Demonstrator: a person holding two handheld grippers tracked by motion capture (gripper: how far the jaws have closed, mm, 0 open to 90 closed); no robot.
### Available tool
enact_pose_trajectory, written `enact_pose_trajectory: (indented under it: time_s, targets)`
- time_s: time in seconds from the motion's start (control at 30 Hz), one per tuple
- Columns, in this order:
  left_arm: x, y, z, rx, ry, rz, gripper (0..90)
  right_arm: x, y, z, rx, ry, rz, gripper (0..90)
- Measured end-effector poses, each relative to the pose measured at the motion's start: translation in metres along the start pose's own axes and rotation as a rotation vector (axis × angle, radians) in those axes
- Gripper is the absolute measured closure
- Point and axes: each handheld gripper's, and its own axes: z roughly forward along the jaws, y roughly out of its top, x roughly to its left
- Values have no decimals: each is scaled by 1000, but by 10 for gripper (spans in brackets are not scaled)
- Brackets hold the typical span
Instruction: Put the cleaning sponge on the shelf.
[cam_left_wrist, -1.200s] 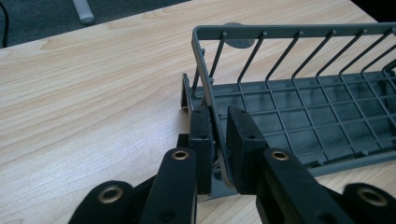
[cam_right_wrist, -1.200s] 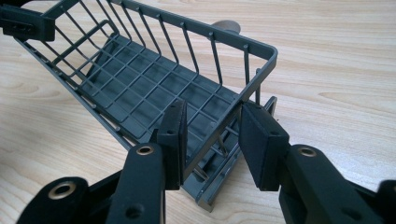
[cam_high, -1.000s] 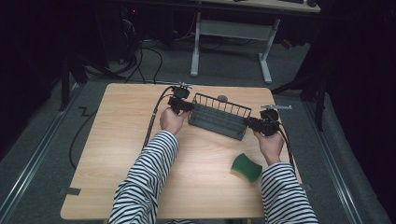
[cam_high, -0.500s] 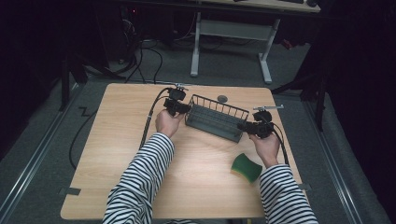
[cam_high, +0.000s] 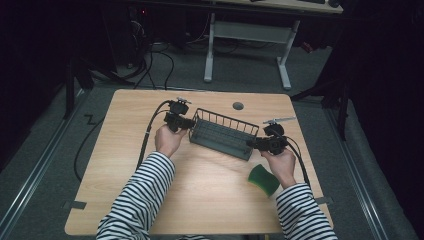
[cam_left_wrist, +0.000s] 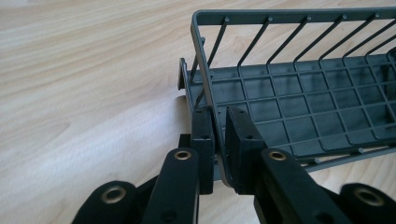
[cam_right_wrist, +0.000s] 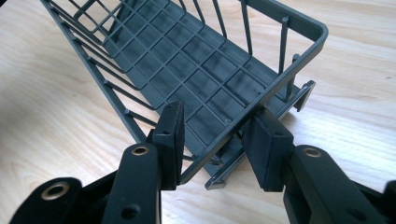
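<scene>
Your sponge (cam_high: 263, 180) lies nearest, just beside your right hand. The basket (cam_high: 222, 133) sits mid-counter (cam_high: 210, 200), empty. It looks light and stiff, with thin wires, so hold the rim. Your left gripper (cam_left_wrist: 219, 154) pinches one end wall. Your right gripper (cam_right_wrist: 217, 140) has jaws spread around the other end.

My sleeves (cam_high: 145, 195) are striped black and white. The wire basket (cam_high: 222, 134) is dark grey, my two grippers (cam_high: 179, 121) (cam_high: 265, 144) black with brassy rivets. The sponge (cam_high: 263, 180) is green, the table (cam_high: 210, 200) pale wood grain.
</scene>
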Motion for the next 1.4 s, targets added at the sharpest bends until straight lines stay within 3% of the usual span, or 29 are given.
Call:
enact_pose_trajectory:
  time_s: [0.23, 0.37, 0.77, 0.9, 0.93, 0.97, 1.0, 1.03, 1.1, 1.2, 1.33, 1.4]
  targets:
    - [0, -16, -16, 10, 4, -23, 822, 18, -6, 0, 18, 17, -23, 597]
    - [-2, -23, -22, 18, -8, -23, 819, 21, -13, -3, 3, 25, -22, 594]
    - [-4, -22, -17, 1, 21, -40, 821, 22, -12, -4, 2, -5, -14, 594]
    - [-6, -19, -15, 6, 45, -24, 821, 20, -11, -3, -10, -22, -10, 588]
    - [-6, -19, -14, 9, 47, -24, 821, 20, -11, -4, -11, -26, -4, 578]
    - [-6, -18, -14, 5, 57, -22, 832, 18, -9, -5, -14, -75, -2, 295]
    - [-6, -17, -13, 10, 59, -27, 832, 17, -8, -4, 3, -112, -6, 308]
    - [-4, -16, -12, 8, 47, -38, 833, 14, -8, -4, 6, -74, 17, 336]
    - [-4, -15, -11, 9, 49, -35, 833, 12, -8, -4, 7, -55, 11, 353]
    - [-5, -15, -11, 9, 54, -34, 833, 16, -8, -4, 5, -63, -12, 369]
    - [-4, -16, -12, 2, 53, -31, 822, 15, -11, -2, -2, -33, 3, 344]
    - [-3, -17, -13, -4, 53, -37, 769, 16, -12, -5, -27, -35, 2, 325]
